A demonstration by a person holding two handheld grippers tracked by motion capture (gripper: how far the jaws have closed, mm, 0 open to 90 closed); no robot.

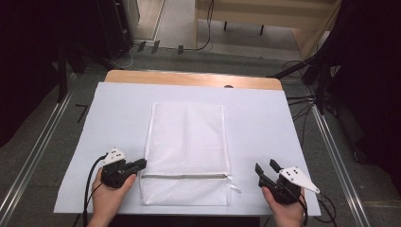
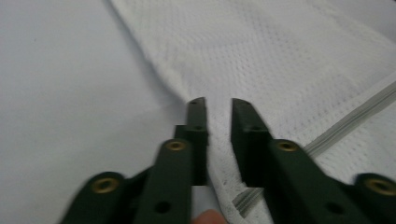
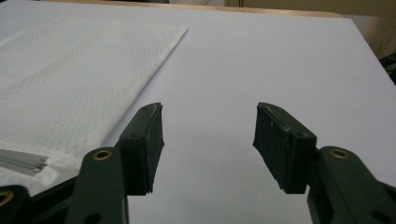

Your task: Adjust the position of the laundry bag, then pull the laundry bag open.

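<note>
A white mesh bag (image 1: pixel 187 153) lies flat in the middle of the bench (image 1: pixel 265 118), its long side running from the near edge toward the far edge. A zipper (image 1: pixel 184 176) crosses it close to its near end, with the pull (image 1: pixel 235 188) lying just off the bag's right edge. The bench is covered with a white sheet (image 1: pixel 118 118); bare wood shows only along the far edge.

The left gripper (image 1: pixel 140 164) sits near the near-left part of the bench, held in the person's left hand (image 1: pixel 109 196). Its tips point at the bag's left edge, about level with the zipper. In the left gripper view its 2 fingers (image 2: pixel 197 135) are a little apart, with the bag's edge running into the narrow gap between them; whether they press the cloth cannot be told.

The right gripper (image 1: pixel 266 166) is near the near-right corner, held in the right hand (image 1: pixel 286 210), well apart from the bag. In the right gripper view its 2 fingers (image 3: pixel 147 144) are spread wide over bare sheet, with the bag lying off to their left.
</note>
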